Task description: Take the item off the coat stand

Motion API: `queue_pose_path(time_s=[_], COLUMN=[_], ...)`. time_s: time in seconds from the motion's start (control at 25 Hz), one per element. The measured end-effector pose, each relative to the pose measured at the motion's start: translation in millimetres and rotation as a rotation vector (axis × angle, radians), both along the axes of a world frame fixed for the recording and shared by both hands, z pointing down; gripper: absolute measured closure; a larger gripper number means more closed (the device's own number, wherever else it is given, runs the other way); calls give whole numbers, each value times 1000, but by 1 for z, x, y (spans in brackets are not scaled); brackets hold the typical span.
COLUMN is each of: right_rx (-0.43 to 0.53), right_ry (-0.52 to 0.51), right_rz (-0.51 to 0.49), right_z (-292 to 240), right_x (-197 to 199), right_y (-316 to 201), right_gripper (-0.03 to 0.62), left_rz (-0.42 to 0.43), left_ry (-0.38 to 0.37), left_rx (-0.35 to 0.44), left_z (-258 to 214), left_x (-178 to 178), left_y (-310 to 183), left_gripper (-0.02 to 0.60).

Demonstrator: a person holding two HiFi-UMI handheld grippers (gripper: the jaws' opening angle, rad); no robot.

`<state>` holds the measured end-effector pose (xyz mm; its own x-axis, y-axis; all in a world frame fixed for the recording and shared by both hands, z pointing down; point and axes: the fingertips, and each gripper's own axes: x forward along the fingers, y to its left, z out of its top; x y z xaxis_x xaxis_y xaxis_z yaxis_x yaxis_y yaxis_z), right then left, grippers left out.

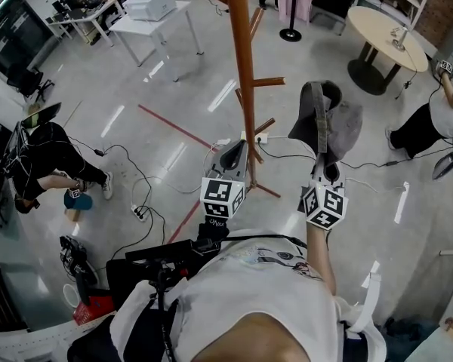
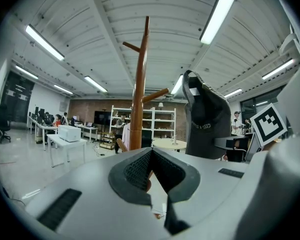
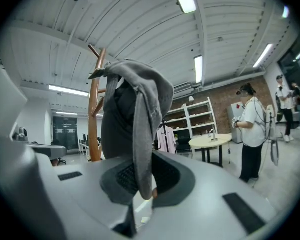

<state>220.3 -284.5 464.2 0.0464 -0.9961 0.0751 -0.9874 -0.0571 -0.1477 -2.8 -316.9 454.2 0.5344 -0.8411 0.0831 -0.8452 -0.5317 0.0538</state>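
The wooden coat stand (image 1: 243, 74) rises in front of me with short pegs pointing right. A grey cap (image 1: 328, 123) hangs from my right gripper (image 1: 322, 164), a little to the right of the peg tips and apart from them. In the right gripper view the cap (image 3: 132, 109) fills the middle, and a strip of its fabric runs down between the jaws of the right gripper (image 3: 142, 186), which are shut on it. My left gripper (image 1: 232, 157) is close to the pole, low down. Seen from the left gripper view, the left gripper (image 2: 151, 171) is shut on nothing, with the stand (image 2: 138, 104) and the cap (image 2: 206, 119) ahead.
A white table (image 1: 155, 21) with a printer stands at the back left and a round table (image 1: 385, 32) at the back right. A seated person (image 1: 49, 161) is at the left, another person (image 1: 438, 115) at the right. Cables and a power strip (image 1: 140, 213) lie on the floor.
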Motion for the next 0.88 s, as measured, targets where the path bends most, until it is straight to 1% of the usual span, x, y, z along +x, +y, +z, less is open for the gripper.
queue_pose_path(time_s=[0.88], right_rx=[-4], right_ry=[0], right_rz=[-1], right_z=[3], right_x=[1], right_y=[5], right_gripper=[568], left_rz=[2], left_ry=[2], left_rx=[-6], left_z=[1], left_x=[2], left_y=[3], left_gripper=[580])
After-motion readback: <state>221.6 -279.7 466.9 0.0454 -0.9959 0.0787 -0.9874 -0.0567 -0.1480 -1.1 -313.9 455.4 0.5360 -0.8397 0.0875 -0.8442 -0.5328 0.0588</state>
